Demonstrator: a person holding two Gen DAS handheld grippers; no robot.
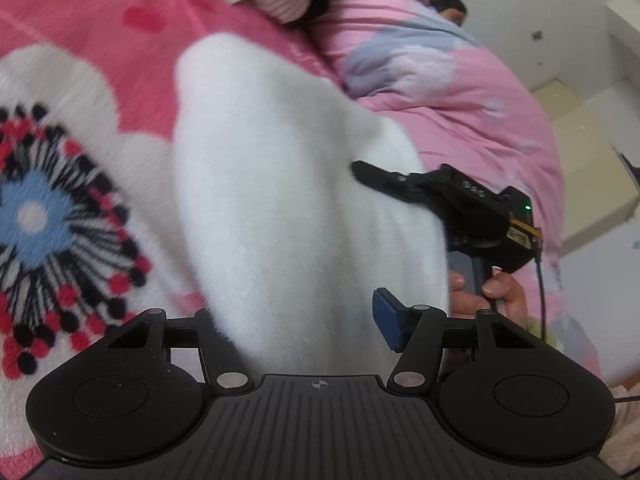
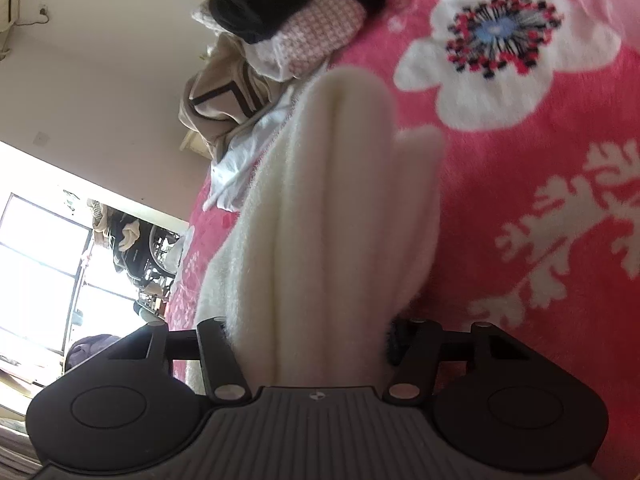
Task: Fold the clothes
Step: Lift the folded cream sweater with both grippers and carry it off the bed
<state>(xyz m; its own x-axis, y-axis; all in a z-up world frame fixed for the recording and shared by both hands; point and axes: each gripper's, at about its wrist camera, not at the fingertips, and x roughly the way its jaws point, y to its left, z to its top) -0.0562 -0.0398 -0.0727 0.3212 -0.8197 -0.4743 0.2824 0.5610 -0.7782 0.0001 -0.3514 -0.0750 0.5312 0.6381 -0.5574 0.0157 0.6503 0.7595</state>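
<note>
White sweater (image 1: pixel 280 200) lifted above pink flowered blanket (image 1: pixel 100 32).
Left gripper (image 1: pixel 304 332) and right gripper (image 2: pixel 312 340) each clamped on sweater's fuzzy fabric; heap of clothes (image 2: pixel 288 24) beyond sweater.

A fluffy white garment (image 1: pixel 288 200) hides the left gripper's (image 1: pixel 304 332) left finger and both of the right gripper's (image 2: pixel 316 340) fingertips. The clothes pile (image 2: pixel 288 20) is cut off at the top edge.

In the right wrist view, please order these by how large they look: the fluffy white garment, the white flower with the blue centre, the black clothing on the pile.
1. Fluffy white garment, though nearness to the camera enlarges it.
2. White flower with the blue centre on the pink blanket.
3. Black clothing on the pile.
</note>
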